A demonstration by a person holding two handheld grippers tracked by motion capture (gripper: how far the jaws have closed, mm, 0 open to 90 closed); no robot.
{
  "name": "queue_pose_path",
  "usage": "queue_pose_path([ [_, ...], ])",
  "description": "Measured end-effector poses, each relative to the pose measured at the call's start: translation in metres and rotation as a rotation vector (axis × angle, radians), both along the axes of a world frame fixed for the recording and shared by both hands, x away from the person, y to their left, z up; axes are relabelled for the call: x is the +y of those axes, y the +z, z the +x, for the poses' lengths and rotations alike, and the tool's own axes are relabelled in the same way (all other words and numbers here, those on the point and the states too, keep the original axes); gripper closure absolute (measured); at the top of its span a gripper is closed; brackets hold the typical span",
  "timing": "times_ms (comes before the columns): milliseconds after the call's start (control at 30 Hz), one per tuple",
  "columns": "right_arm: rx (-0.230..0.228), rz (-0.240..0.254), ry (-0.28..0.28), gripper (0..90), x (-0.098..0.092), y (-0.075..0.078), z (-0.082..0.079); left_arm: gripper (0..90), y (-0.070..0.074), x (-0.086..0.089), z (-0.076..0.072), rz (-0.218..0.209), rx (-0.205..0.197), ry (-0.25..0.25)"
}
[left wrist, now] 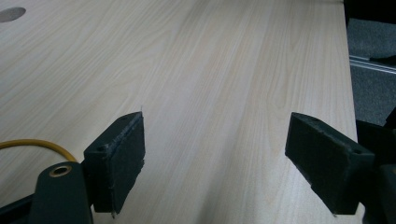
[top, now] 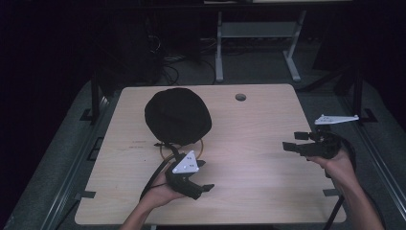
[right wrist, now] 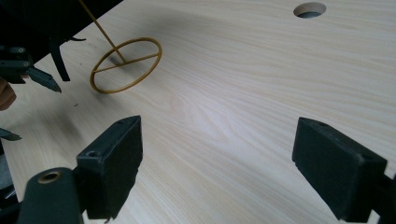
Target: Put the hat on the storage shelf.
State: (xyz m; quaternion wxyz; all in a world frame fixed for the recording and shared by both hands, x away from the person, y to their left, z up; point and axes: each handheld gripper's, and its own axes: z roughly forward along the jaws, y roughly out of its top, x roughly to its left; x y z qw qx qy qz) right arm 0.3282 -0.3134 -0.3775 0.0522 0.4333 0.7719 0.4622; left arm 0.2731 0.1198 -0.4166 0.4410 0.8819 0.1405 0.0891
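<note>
Both grippers, left [top: 201, 184] and right [top: 293, 142], gape empty; approach the thin yellow wire ring [right wrist: 126, 64], at eleven o'clock, squarely.

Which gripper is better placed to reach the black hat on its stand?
Probably left: the left gripper is open, just in front of the black hat. The right gripper, also open, sits across the table.

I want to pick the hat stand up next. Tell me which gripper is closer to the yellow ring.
The left gripper is closer: it sits just in front of the yellow ring under the black hat. The right gripper is far across the table.
</note>
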Motion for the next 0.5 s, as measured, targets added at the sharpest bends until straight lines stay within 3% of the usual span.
queue_pose_path([
  [500,0.018,-0.017,-0.025,15.5,-0.015,-0.016,-0.015,19.9,-0.002,0.000,0.001,0.004,0.008,0.001],
])
